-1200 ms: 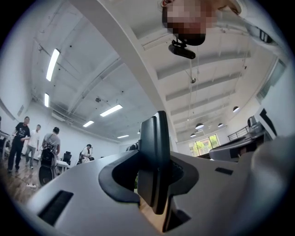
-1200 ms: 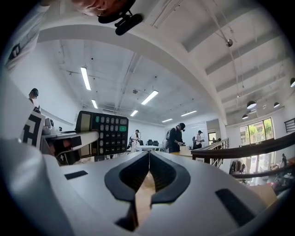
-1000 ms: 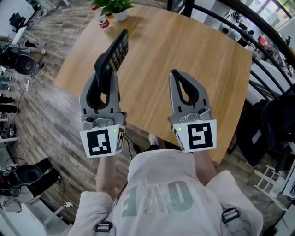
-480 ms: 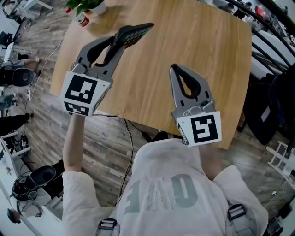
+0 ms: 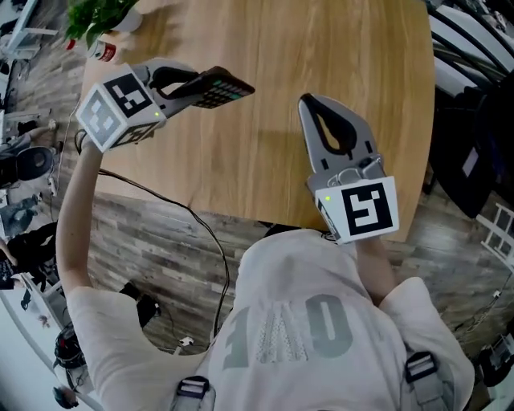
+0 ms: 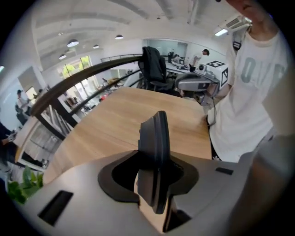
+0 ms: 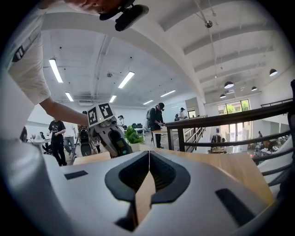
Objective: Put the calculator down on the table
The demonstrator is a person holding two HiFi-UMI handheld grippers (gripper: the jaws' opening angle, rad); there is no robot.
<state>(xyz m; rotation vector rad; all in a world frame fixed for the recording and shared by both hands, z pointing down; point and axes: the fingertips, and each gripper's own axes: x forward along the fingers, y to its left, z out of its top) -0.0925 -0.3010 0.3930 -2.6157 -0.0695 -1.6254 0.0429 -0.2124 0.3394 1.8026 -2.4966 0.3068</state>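
A black calculator (image 5: 218, 87) sticks out to the right from my left gripper (image 5: 186, 85), which is shut on its near end above the left part of the wooden table (image 5: 265, 48). In the left gripper view the calculator (image 6: 154, 152) stands edge-on between the jaws, over the table top (image 6: 110, 124). My right gripper (image 5: 315, 106) hovers over the table's near middle with its jaws together and nothing in them. The right gripper view shows the left gripper with the calculator (image 7: 120, 147) off to its left.
A potted plant (image 5: 100, 12) and a small red-and-white can (image 5: 102, 51) stand at the table's far left corner. A cable (image 5: 189, 221) runs over the floor by the near edge. A dark railing (image 5: 474, 36) borders the table on the right. People stand in the room behind.
My left gripper has swung left and down with the calculator and rolled over, so the calculator now points right over the table. The right gripper shifted slightly.
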